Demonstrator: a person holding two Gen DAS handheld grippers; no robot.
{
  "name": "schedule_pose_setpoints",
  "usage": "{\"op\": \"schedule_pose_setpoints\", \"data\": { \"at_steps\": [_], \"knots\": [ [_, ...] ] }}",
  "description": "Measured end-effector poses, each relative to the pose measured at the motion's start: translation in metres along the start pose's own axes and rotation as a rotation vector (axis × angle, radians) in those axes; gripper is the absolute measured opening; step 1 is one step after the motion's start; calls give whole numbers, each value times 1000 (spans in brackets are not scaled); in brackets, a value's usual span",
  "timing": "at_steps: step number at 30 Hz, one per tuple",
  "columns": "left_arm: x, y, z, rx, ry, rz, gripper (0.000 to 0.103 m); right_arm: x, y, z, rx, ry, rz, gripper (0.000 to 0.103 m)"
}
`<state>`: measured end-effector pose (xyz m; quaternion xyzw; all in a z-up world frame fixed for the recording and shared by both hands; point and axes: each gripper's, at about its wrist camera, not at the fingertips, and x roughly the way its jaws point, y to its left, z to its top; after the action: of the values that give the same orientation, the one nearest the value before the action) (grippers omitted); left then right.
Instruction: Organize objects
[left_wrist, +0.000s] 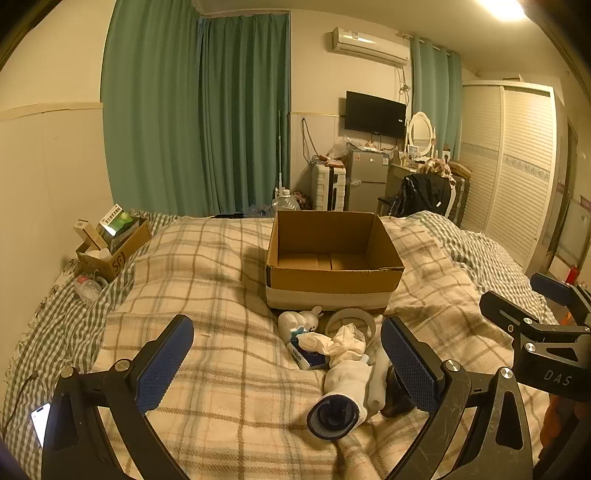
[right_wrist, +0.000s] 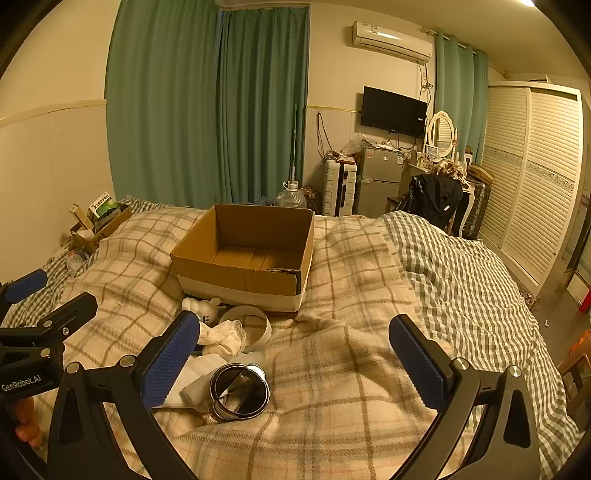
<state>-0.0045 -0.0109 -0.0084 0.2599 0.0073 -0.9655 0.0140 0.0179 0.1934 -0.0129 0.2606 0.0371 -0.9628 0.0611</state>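
an open cardboard box (left_wrist: 334, 258) with a pale band round its base sits upright on the plaid blanket, nothing visible inside. just in front of it lies a small heap: a white bear-shaped bottle (left_wrist: 295, 321) on its side, a tape roll (left_wrist: 351, 319), a crumpled white cloth (left_wrist: 338, 341), a tissue pack (left_wrist: 306, 354) (blue and white), a rolled white sock (left_wrist: 341, 395), and a shiny steel cup (right_wrist: 240, 391) tipped over.

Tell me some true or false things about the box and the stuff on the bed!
1. The cardboard box is empty. True.
2. The white bear-shaped bottle sits inside the box. False: it lies on the blanket in front of the box.
3. The left gripper is open. True.
4. The right gripper holds the metal cup. False: it is open and holds nothing.
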Motion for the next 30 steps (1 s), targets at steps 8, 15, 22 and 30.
{"op": "schedule_pose_setpoints", "data": {
  "at_steps": [8, 15, 22, 30],
  "knots": [
    [4, -2, -4, 4, 12, -1, 103, 4, 1, -4, -3, 12, 12, 103],
    [5, -3, -4, 14, 14, -1, 103, 5, 1, -3, -5, 15, 15, 103],
    [4, -5, -4, 18, 5, -3, 103, 6, 0, -2, -12, 19, 14, 103],
    [6, -8, -4, 33, 12, -12, 103, 4, -1, -2, -21, 12, 4, 103]
  ]
}}
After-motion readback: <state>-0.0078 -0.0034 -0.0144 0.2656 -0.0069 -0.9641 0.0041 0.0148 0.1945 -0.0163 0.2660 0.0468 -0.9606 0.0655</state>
